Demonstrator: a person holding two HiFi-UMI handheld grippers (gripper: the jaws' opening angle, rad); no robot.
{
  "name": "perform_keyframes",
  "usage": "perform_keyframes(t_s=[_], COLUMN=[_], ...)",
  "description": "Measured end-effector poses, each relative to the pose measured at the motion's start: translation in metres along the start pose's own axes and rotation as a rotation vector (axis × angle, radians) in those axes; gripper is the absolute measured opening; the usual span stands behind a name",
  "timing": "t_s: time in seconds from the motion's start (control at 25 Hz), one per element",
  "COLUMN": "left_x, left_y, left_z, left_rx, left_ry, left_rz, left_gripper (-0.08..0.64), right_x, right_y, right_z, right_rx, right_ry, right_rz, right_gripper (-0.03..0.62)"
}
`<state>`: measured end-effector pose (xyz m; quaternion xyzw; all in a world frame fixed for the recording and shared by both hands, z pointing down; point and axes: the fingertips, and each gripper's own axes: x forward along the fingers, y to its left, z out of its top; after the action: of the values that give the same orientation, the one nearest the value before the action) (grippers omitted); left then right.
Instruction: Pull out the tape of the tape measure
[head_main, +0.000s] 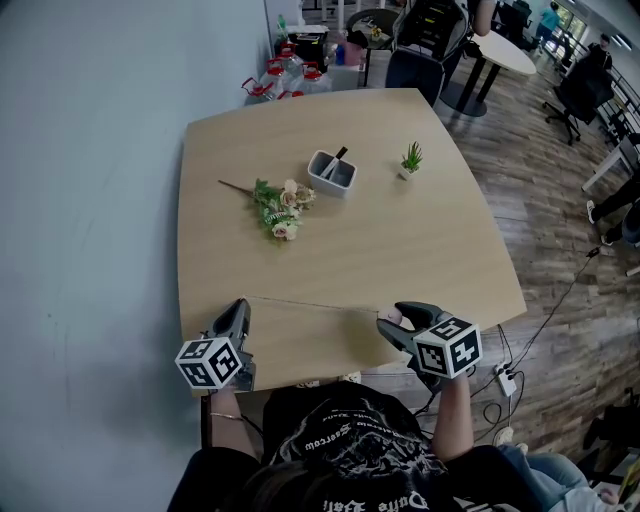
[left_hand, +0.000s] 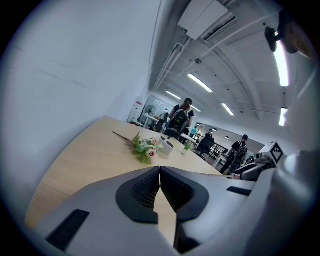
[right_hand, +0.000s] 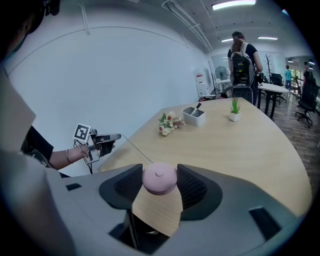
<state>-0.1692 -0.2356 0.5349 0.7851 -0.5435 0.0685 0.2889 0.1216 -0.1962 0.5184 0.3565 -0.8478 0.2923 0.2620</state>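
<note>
A small pink round tape measure (right_hand: 159, 178) sits between the jaws of my right gripper (right_hand: 159, 181), which is shut on its sides. In the head view this gripper (head_main: 392, 319) hovers over the near edge of the wooden table (head_main: 400, 250). A thin tape (head_main: 315, 305) runs leftward from the case to my left gripper (head_main: 243, 304). The left gripper (left_hand: 160, 172) is shut on the tape's end. In the right gripper view the tape (right_hand: 137, 150) stretches to the left gripper (right_hand: 102, 141). It also shows in the left gripper view as a fine line (left_hand: 215, 175).
Farther back on the table lie a bunch of flowers (head_main: 280, 208), a white pen holder (head_main: 332, 172) and a small potted plant (head_main: 411, 160). Water bottles (head_main: 275, 80) stand beyond the far edge. A person with a backpack (right_hand: 242, 65) stands behind the table. A wall runs along the left.
</note>
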Motion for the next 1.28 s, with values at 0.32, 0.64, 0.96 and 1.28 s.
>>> perform_keyframes(t_s=[0.32, 0.64, 0.96, 1.28], left_x=[0.004, 0.005, 0.014, 0.049], left_y=[-0.016, -0.018, -0.008, 0.009], left_z=[-0.003, -0.004, -0.024, -0.066], left_rx=[0.019, 0.009, 0.026, 0.120], left_ry=[0.011, 0.015, 0.122, 0.342], left_rz=[-0.071, -0.086, -0.009, 0.126], left_gripper=[0.009, 0.009, 0.009, 0.009], right_x=[0.001, -0.001, 0.008, 0.031], right_y=[0.001, -0.003, -0.010, -0.023], right_z=[0.000, -0.001, -0.005, -0.019], right_rx=[0.004, 0.018, 0.055, 0.079], right_ry=[0.000, -0.002, 0.005, 0.069], right_rz=[-0.002, -0.011, 0.011, -0.013], right_gripper=[0.232, 0.232, 0.232, 0.232])
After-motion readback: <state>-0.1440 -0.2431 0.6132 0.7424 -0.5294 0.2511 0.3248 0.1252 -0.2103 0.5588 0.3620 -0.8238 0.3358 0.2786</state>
